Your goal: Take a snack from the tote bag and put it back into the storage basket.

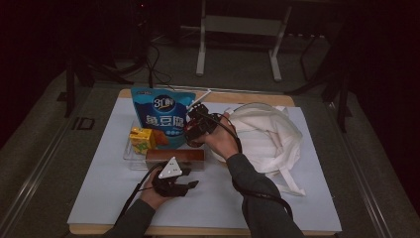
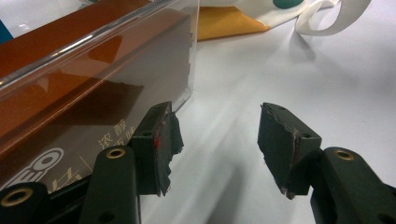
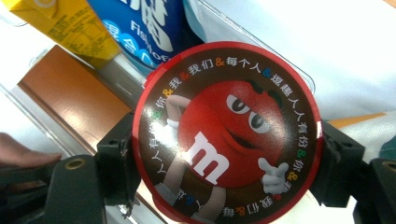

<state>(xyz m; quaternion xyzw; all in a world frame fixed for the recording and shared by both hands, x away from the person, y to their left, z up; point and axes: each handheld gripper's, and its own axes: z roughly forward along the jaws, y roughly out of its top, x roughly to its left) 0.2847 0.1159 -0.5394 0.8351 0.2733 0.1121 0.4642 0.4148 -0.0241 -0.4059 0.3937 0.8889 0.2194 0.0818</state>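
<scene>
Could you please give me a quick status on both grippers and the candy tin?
Right gripper shut on round M&M's tin, over clear bin. Left gripper open, empty, beside bin's near wall. Blue snack bag behind the tin.

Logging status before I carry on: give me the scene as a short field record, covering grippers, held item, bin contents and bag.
right gripper: shut on round M&M's tin, above the clear bin
left gripper: open, empty, beside the bin's near corner
clear bin: on white mat
bin contents: brown box, yellow carton, blue snack pouch standing upright
white cloth bag: right of bin, lying on mat
</scene>
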